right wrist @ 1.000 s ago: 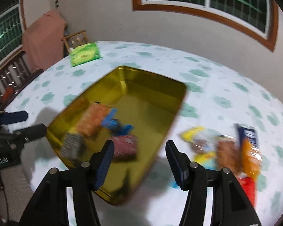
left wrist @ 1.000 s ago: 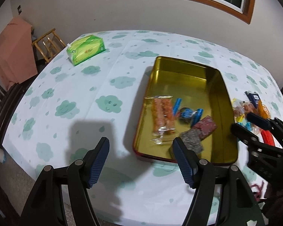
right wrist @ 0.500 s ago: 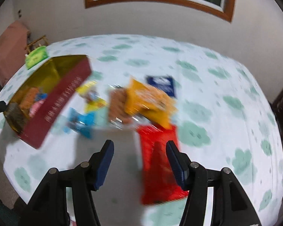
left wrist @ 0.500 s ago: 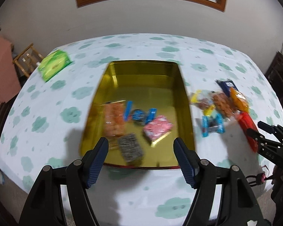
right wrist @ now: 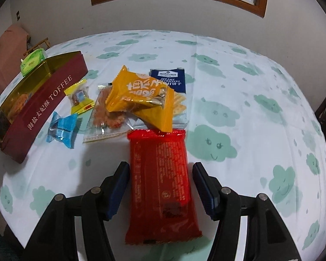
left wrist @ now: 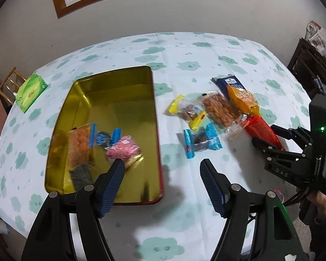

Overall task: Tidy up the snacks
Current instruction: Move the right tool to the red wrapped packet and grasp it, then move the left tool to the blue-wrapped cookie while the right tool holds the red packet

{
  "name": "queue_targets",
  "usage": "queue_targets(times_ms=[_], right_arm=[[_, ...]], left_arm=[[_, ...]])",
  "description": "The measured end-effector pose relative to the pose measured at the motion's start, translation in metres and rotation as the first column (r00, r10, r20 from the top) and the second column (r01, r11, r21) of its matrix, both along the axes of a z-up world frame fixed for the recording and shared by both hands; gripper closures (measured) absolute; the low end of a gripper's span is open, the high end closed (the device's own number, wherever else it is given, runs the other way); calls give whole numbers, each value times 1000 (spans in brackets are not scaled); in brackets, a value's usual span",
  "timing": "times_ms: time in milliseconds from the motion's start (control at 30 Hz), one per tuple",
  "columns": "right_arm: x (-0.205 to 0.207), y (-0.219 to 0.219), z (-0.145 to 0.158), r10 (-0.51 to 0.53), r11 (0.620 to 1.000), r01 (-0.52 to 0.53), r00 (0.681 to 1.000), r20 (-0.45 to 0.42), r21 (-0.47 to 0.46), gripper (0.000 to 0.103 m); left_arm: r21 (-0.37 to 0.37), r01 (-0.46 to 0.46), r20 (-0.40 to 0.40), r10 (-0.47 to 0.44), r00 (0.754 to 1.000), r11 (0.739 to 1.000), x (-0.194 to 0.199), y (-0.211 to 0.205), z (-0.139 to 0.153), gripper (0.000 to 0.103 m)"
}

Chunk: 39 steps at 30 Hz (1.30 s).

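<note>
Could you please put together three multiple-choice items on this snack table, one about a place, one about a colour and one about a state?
1. Where does the red packet lie?
A. inside the tin
B. on the tablecloth between the right gripper's jaws
C. on the green box

2. What colour is the inside of the tin?
A. gold
B. white
C. black

3. How do the right gripper's jaws stand?
A. shut on the orange packet
B. pressed shut on nothing
C. open, clear of the red packet

Answers:
1 B: the right wrist view shows the packet flat on the cloth between the two jaws.
2 A: the left wrist view shows a shiny gold floor and walls.
3 C: cloth shows between each blue pad and the packet; these jaws have just been opening.
</note>
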State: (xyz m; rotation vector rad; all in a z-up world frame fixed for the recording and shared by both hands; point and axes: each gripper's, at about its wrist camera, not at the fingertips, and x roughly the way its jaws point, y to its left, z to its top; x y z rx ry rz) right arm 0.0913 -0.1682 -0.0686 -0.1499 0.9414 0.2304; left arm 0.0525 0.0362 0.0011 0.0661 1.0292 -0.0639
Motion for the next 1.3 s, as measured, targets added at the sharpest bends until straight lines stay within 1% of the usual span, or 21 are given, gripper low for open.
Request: queue_targets(times_ms=[133,167,233,367,533,667,767,1033,1300], right_arm=[[-2,0,0,-2,1000,2,1000,17,2,42],[-3,0,0,-4,1000,4,1000,22,4,43],[-6,0,0,3,1000,-4,1000,28,5,51],[-12,-4,1,-9,1000,9,999,31,6,54],[-12,-21,1,-64,998,64,997,41,1,54],[-1,-42,2,-129,992,129,991,44,-4,54],[7,-53,2,-156,988,157,986,51,-9,54],[26,-64,2,-153,987,156,985,75,-26,54],[27,-66,1,-145,989,147,986,80,-14,54]], left_arm=[[-1,15,-6,-15,1000,1000,0,-9,-4,34],[0,16,-10,-16,1000,1000,0,-11,-5,34],[-2,20,-17,-20,1000,1000,1,-13,-7,34],[-3,32,-27,-32,999,999,2,-19,-11,34],[-13,52,-22,-52,998,999,5,-29,-13,34],[-19,68,-24,-68,997,997,9,-38,-16,34],[-30,80,-26,-80,996,996,12,-43,-18,34],[-37,77,-35,-79,996,996,24,-49,-26,34],[-81,71,-64,-77,995,994,32,-48,-36,35]])
